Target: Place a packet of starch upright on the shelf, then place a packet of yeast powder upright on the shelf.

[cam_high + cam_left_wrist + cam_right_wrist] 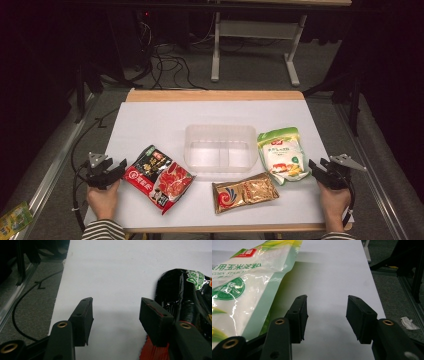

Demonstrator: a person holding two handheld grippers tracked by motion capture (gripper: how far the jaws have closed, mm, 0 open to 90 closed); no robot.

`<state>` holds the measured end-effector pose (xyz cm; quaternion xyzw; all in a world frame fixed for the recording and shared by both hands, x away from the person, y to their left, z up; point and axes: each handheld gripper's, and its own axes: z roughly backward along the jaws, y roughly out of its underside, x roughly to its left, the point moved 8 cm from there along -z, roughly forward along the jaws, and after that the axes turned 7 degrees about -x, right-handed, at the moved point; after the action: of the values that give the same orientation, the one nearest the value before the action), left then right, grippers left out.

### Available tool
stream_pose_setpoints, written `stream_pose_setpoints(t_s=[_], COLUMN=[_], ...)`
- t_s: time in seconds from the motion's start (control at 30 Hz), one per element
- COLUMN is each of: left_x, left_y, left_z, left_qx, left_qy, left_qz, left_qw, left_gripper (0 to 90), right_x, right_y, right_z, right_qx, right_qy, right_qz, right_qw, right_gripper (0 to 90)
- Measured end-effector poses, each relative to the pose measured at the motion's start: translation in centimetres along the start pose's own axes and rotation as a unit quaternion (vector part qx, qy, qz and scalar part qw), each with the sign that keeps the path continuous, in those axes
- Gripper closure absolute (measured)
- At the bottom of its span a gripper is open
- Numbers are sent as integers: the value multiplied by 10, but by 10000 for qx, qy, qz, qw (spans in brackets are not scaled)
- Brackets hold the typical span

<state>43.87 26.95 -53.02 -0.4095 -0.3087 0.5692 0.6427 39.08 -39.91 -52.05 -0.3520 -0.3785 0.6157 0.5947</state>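
Your left hand-held gripper [116, 169] rests at the bench [150, 115] edge, jaws wide and empty, just beside the red-and-black pouch [158, 178]; your right hand-held gripper [315, 167], equally empty and open, sits just beside the green-and-white starch bag [281, 155]; risk: glossy film may slip from the pads, or a flat bag may skid toward the clear tub [220, 148] if you nip only its edge; both bags lie flat, crinkled, shiny

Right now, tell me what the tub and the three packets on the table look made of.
Tub: clear plastic, since the table shows through its walls.
Black and red packet: glossy plastic film with bright glare.
Gold packet: shiny, perhaps foil-lined film.
Green and white packet: shiny film with a see-through part, white powder visible inside.
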Motion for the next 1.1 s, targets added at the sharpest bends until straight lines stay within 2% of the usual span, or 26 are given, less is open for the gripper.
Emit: stream_pose_setpoints(t_s=[0.37, 0.57, 0.63, 0.8, 0.87, 0.93, 1.1], left_x=[0, 0, -1, 0, 0, -1, -1], left_y=[0, 0, 0, 0, 0, 0, 0], left_z=[1, 0, 0, 0, 0, 0, 0], left_qx=[-17, 5, -24, 10, -15, -41, -18], left_qy=[-18, -9, -11, 38, 26, 7, 29], left_qz=[-41, 16, -77, -18, -27, -62, -58], left_qw=[10000, 10000, 10000, 10000, 10000, 10000, 10000], left_gripper=[445, 439, 436, 431, 428, 427, 425], right_x=[0, 1, 1, -1, 1, 4, 2], right_y=[0, 0, 0, -1, 0, 0, -1], right_z=[1, 0, -1, 1, 0, -2, -1], right_qx=[-24, -27, 27, -18, 26, 151, 131], right_qy=[-10, 42, 56, 100, 71, 24, -108], right_qz=[44, 56, 95, 17, 75, 271, 22], right_qw=[10000, 10000, 9999, 9999, 9999, 9995, 9999], right_gripper=[517, 495, 493, 488, 478, 481, 474])
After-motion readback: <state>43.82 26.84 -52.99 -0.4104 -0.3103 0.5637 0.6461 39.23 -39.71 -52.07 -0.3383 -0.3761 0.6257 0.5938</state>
